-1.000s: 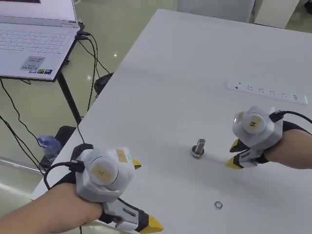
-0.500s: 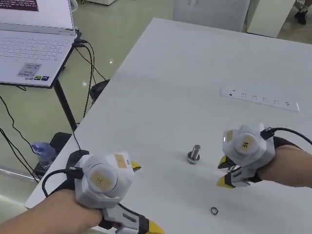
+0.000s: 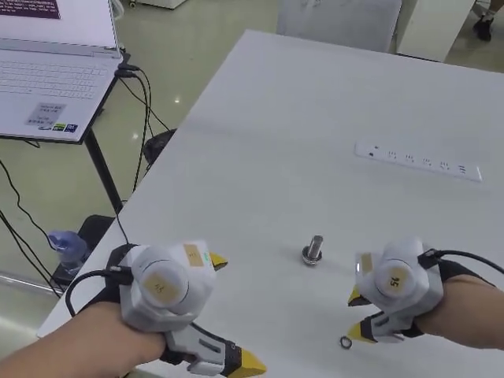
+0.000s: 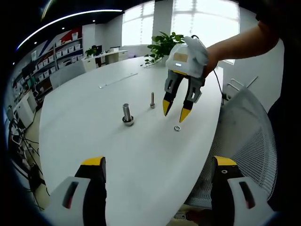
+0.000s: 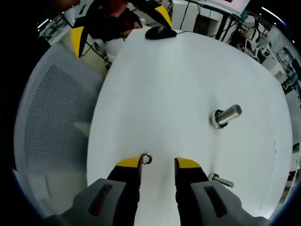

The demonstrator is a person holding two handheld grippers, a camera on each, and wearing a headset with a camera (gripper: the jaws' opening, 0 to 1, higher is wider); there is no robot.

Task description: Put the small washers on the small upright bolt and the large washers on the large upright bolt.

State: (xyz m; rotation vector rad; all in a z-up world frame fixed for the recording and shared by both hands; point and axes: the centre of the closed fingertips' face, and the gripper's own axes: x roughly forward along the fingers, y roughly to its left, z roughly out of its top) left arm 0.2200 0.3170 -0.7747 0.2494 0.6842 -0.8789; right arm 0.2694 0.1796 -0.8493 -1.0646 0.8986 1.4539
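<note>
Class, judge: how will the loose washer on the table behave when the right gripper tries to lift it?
The washer lies flat, thin and ring-shaped, so it will probably not roll but be hard to pinch. On the smooth white table it may slide away from the jaws of the right gripper.

We see a white table [image 3: 276, 142] with a smooth, matte top and a rounded edge. Directly on it stands a large upright bolt [image 3: 314, 249], with stacked washers [image 3: 310, 257] ringing its foot; we cannot count them. A single loose washer [image 3: 346, 342] lies flat on the tabletop nearer to us, apart from that bolt. In the left gripper view we make out a small upright bolt [image 4: 152, 100], thinner and standing near the large one without touching it. A long white power strip [image 3: 417, 161] lies flat farther back on the table, well apart from both bolts and the loose washer
</note>
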